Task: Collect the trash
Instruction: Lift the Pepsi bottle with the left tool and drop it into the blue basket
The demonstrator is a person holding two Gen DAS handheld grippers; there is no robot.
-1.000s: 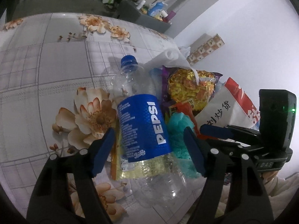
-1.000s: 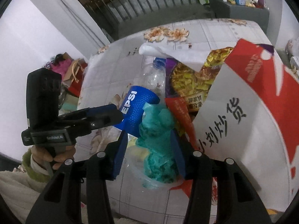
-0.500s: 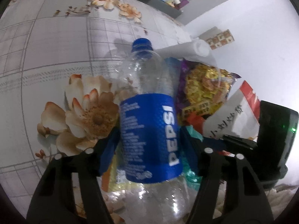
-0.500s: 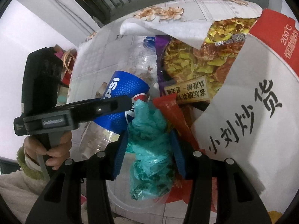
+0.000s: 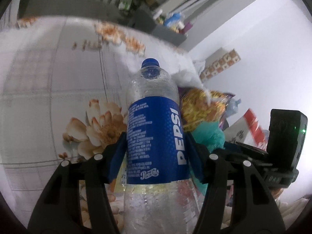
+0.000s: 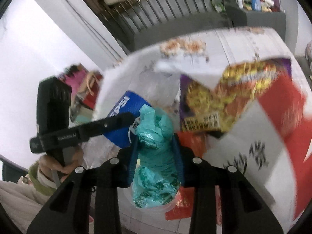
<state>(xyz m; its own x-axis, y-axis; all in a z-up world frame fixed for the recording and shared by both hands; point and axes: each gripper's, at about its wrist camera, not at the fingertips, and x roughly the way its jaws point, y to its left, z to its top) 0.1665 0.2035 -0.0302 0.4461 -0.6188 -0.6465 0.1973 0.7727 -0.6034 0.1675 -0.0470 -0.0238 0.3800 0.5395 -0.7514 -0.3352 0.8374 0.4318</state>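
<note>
My left gripper is shut on a clear Pepsi bottle with a blue label and blue cap, held upright above the table. My right gripper is shut on a crumpled teal plastic bag, lifted beside the bottle. The teal bag also shows in the left wrist view. A yellow and purple snack packet and a white and red paper bag lie on the table to the right.
The table carries a floral cloth. A white tissue lies over the snack packet. A grey shelf with bottles stands behind the table, in front of a railing. White wall on the right.
Both grippers have lifted with their loads: the bottle now stands more upright and higher off the table, and the teal bag has risen clear of the clear cup under it.
</note>
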